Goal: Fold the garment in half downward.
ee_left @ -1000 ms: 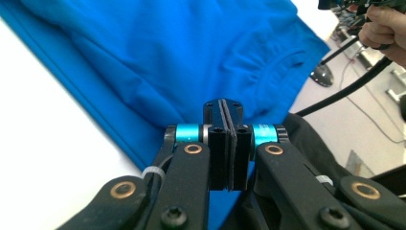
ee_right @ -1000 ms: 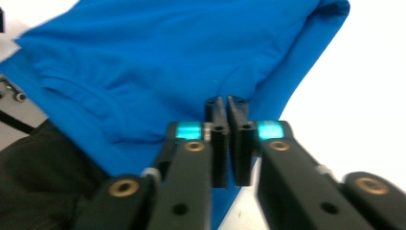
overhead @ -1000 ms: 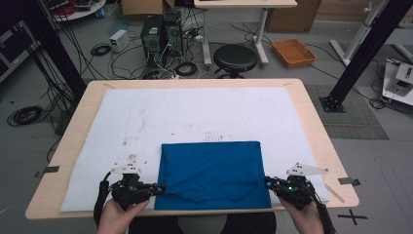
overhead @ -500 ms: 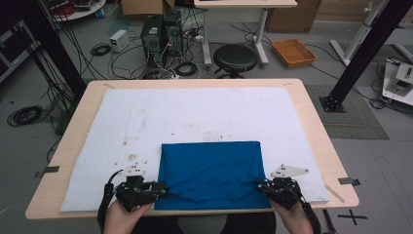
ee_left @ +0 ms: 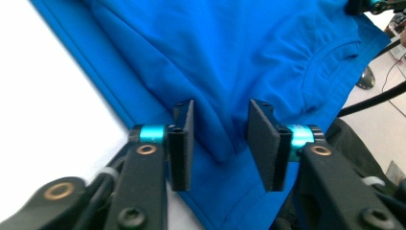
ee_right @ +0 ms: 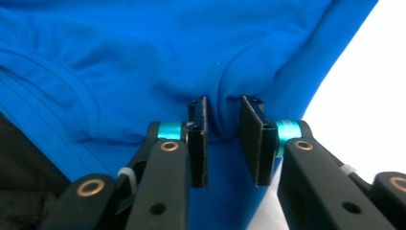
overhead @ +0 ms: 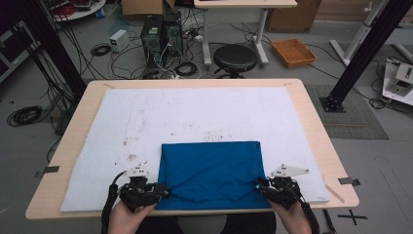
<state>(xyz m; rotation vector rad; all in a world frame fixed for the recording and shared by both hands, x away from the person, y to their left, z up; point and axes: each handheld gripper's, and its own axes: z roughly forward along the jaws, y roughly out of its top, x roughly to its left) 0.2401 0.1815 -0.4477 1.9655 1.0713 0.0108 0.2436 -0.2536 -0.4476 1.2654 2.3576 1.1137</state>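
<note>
while the blue shirt (overhead: 209, 173) lies folded into a rectangle at the near edge of the white mat (overhead: 146, 122), the next fold isn't started. the left gripper (ee_left: 218, 143) has just been closing, the right gripper (ee_right: 222, 143) opening; both stand apart around a raised pleat at the near corners, not clamped. lifting and folding remain.

Blue shirt (overhead: 210, 173) is lying folded on the white mat (overhead: 146, 122), right at the near edge of the table (overhead: 311, 122). Left gripper (overhead: 160, 191) sits at its near left corner, right gripper (overhead: 259, 185) at its near right corner, and a black stool (overhead: 235, 57) stands beyond the table.
</note>
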